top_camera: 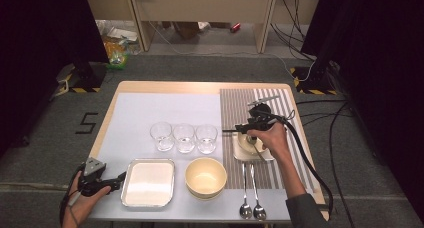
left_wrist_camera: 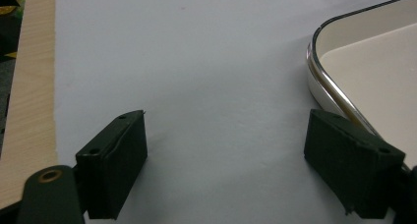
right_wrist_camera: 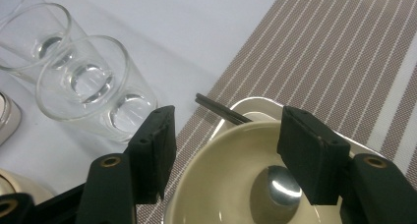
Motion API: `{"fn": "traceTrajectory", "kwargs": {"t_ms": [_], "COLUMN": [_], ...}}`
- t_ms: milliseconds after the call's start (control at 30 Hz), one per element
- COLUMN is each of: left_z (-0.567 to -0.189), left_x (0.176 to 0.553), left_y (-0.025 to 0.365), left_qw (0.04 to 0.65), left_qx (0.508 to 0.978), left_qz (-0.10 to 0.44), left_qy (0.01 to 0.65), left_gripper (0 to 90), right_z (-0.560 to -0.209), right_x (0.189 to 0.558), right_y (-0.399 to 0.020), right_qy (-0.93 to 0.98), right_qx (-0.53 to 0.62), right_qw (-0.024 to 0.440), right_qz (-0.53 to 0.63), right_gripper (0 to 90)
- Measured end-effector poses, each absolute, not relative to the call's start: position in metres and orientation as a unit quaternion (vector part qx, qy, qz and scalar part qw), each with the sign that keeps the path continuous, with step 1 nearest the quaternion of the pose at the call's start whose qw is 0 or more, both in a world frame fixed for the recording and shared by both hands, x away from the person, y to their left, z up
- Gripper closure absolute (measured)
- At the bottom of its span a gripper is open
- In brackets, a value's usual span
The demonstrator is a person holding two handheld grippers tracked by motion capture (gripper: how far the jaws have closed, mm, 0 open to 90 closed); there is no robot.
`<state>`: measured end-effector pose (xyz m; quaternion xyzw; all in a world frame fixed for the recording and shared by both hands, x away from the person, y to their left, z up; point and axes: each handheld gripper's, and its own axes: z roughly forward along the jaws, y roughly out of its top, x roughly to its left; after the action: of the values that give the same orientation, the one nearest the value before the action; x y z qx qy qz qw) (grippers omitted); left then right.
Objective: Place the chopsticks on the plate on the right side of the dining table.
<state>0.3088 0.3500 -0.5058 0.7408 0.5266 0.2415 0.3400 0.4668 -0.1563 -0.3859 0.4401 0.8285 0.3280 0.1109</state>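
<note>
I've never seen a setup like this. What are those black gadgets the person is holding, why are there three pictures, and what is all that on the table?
A person holds a two-jaw black tool in each hand. The high view looks down on the table; the other two come from cameras riding on each tool. The left gripper rests open beside a shallow metal-rimmed white tray. The right gripper hovers open over a small cream bowl with a metal spoon in it, on a striped brown placemat. Also there: three clear glasses, a larger cream bowl and two loose spoons. Nothing is held.
</note>
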Motion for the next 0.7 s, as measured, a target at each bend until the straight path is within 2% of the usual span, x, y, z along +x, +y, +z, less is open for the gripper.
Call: {"fn": "traceTrajectory", "kwargs": {"t_ms": [700], "left_z": [-0.506], "left_x": [0.310], "left_y": [0.351], "left_qw": [0.341], "left_qx": [0.740], "left_qz": [0.233], "left_qy": [0.532], "left_gripper": [14.5], "right_z": [-0.389], "right_x": [0.465], "right_y": [-0.123], "right_qy": [0.838], "right_qx": [0.415], "right_qw": [0.104], "right_qz": [0.339], "right_gripper": [38.5]}}
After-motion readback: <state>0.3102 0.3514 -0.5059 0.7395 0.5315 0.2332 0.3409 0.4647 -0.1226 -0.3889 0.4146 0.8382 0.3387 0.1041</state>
